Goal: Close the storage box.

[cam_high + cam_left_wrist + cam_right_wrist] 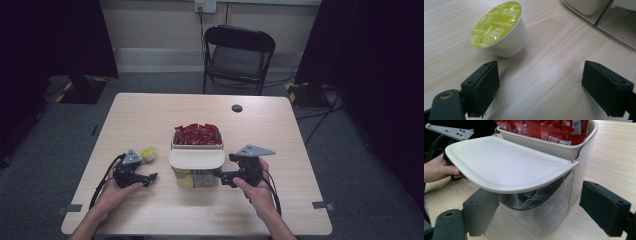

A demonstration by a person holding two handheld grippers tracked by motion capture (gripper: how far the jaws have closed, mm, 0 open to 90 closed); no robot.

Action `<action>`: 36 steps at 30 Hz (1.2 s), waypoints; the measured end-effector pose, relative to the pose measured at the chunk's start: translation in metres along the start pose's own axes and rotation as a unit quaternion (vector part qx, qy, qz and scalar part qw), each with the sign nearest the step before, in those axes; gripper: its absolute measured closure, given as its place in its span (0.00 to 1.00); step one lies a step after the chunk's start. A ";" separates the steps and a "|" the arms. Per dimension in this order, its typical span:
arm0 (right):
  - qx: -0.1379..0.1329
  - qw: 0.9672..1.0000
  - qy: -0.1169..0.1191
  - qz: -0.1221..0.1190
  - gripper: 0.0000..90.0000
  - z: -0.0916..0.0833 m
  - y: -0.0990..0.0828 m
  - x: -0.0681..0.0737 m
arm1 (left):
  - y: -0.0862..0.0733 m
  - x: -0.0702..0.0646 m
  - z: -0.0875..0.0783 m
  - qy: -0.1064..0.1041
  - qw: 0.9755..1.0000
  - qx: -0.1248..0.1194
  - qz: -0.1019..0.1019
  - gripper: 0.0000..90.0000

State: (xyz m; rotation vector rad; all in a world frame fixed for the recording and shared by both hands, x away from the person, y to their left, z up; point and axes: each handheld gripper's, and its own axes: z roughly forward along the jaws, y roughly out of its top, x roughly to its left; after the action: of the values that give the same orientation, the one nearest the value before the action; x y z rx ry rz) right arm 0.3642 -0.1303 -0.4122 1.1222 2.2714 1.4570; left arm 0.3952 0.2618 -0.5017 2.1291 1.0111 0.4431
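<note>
A clear bin with a white flap lid (196, 159) (509, 167) stands mid-table; its upper white tray (197, 145) holds several red sachets (197, 134) (541, 128). A coffee capsule with a lime-green foil top (148, 152) (499, 30) lies tilted on the wood left of the bin. My left gripper (150, 178) (541, 87) is open just short of the capsule, nothing between its pads. My right gripper (223, 178) (539, 212) is open at the bin's right side, its jaws straddling the clear lower wall (544, 212) under the lid.
A round dark hole (237, 108) marks the table's far side. A black folding chair (237, 55) stands beyond the table. Dark curtains hang at both sides. Bare wood surrounds the bin in front and to either side.
</note>
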 end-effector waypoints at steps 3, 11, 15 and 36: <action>0.002 1.000 -0.001 0.002 0.17 -0.001 -0.003 0.001 | 0.000 0.000 0.000 0.000 1.000 0.000 0.000 0.16; 0.010 1.000 -0.004 0.001 0.17 -0.002 -0.011 -0.003 | 0.000 0.000 0.000 0.000 1.000 0.000 0.000 0.16; 0.018 1.000 -0.004 -0.003 0.17 0.000 -0.014 -0.002 | 0.000 0.000 0.000 0.000 1.000 0.000 0.000 0.16; 0.036 0.999 -0.023 -0.003 0.18 0.003 -0.029 -0.008 | 0.000 0.000 0.000 0.000 1.000 0.000 0.000 0.16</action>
State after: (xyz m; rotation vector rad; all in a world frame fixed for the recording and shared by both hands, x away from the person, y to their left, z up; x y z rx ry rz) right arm 0.3574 -0.1401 -0.4396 1.1548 2.3101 1.3440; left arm 0.3953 0.2618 -0.5017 2.1294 1.0108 0.4432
